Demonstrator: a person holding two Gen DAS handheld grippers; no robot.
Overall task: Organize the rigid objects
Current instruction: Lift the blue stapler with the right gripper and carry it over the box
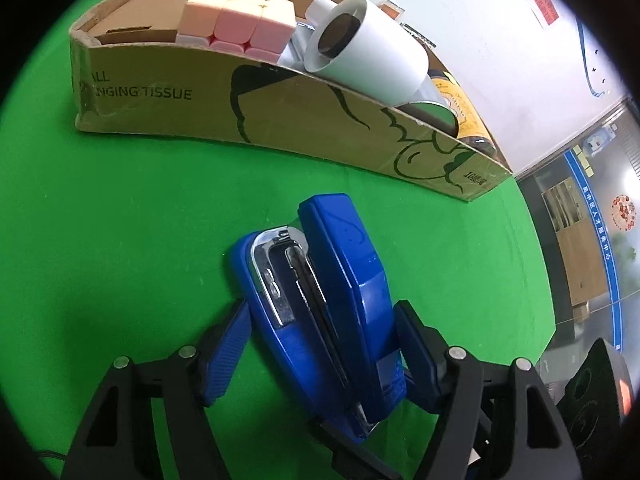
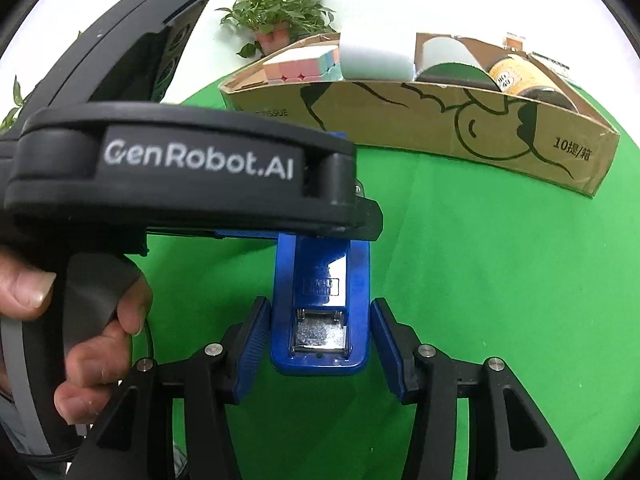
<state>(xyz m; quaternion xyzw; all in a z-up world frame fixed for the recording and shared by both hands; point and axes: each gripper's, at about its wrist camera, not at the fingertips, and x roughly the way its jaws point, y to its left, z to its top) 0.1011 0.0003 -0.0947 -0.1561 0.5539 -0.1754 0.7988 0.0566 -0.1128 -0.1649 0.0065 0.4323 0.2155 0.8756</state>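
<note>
Several things already in cardboard box [image 1: 280, 120]: cube [image 1: 236, 20], white roll [image 1: 372, 48], jar [image 2: 516, 72] | left: blue stapler [image 1: 320, 300] on green cloth [image 1: 120, 220], between both grippers | left gripper [image 1: 320, 344] clamps stapler | right gripper [image 2: 320, 344] straddles its end; contact unclear.

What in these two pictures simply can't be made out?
1. Right wrist view: the stapler's far half, hidden behind the black casing that a hand holds.
2. Left wrist view: the jar's label, mostly covered by the white roll and the cardboard box wall.
3. Both views: the box floor, hidden by its wall and contents.
4. Right wrist view: the white roll's outline, too blurred.
</note>
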